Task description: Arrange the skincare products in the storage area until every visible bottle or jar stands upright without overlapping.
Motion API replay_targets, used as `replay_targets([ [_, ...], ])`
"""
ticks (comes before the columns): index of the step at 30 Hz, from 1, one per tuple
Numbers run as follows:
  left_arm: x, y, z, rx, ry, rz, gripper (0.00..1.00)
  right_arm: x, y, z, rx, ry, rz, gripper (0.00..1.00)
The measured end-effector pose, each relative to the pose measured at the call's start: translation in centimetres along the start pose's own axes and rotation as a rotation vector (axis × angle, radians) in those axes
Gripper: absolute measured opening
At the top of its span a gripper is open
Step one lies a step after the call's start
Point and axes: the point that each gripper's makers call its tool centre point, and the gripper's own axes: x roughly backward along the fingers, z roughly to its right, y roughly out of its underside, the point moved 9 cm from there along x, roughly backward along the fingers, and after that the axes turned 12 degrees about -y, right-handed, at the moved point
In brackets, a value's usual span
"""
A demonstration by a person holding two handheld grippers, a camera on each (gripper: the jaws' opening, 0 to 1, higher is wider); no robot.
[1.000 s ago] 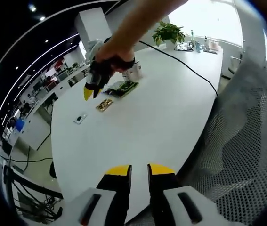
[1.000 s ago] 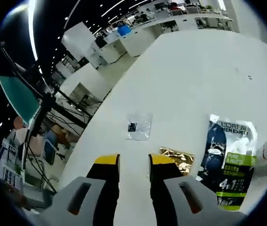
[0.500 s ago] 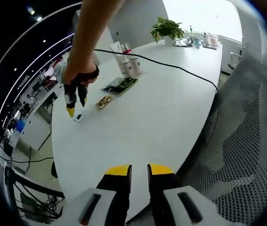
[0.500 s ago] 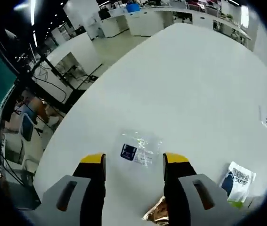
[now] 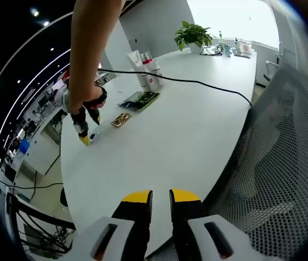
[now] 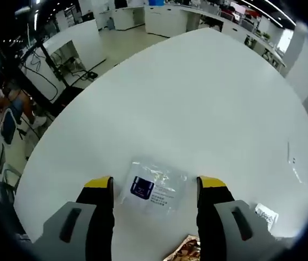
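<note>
Your right gripper (image 6: pixel 154 185) is spread wide, its two yellow-tipped jaws standing one on either side of a clear sachet (image 6: pixel 154 187) that lies flat on the white table (image 6: pixel 208 98). The sachet, with its dark square label, sits between the jaws and near their tips; whether either jaw touches it cannot be told. In the right gripper view, a gold sachet (image 6: pixel 183 251) lies just beside the right jaw toward the bottom edge, and a corner of a printed pouch (image 6: pixel 265 216) shows further right. In the left gripper view, your right gripper (image 5: pixel 86 135) is lowered onto the table close to its left edge, your hand (image 5: pixel 83 103) wrapped around it, and the clear sachet (image 5: pixel 93 136) lies at its tips. The gold sachet (image 5: pixel 121 119) lies near it toward the table's middle, then the printed pouch (image 5: pixel 139 100), then a group of upright tubes (image 5: pixel 145 70) further back. A black cable (image 5: pixel 197 82) crosses the table behind them. Your left gripper (image 5: pixel 154 197) hovers over the near table edge, well apart from the products, its jaws nearly together with a narrow gap and nothing between them.
</note>
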Motion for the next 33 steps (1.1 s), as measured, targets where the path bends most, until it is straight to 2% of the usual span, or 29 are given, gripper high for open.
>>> replay_targets([
  [3, 0.0, 0.0, 0.0, -0.005, 0.001, -0.004, 0.13, -1.0, -0.7, 0.8, 0.004, -0.006, 0.012, 0.52],
  [7, 0.1, 0.0, -0.1, -0.003, 0.000, 0.005, 0.13, -1.1, -0.7, 1.1, 0.027, -0.021, 0.015, 0.38],
  [12, 0.1, -0.1, 0.0, -0.006, -0.001, 0.006, 0.13, -1.1, -0.4, 0.8, 0.043, -0.023, 0.025, 0.38],
  [18, 0.2, -0.2, -0.1, -0.006, -0.003, 0.012, 0.13, -1.1, -0.5, 0.8, 0.073, -0.038, -0.005, 0.38],
  [22, 0.2, -0.2, -0.2, -0.010, -0.007, 0.014, 0.13, -0.3, 0.2, 0.7, 0.170, -0.045, -0.043, 0.37],
  [24, 0.2, -0.3, -0.2, -0.012, -0.007, 0.016, 0.13, 0.6, 1.2, 0.3, 0.165, -0.045, -0.038, 0.37],
  [33, 0.1, -0.3, -0.1, -0.017, -0.013, 0.016, 0.13, 4.2, 1.5, 1.1, 0.179, -0.050, 0.001, 0.37],
])
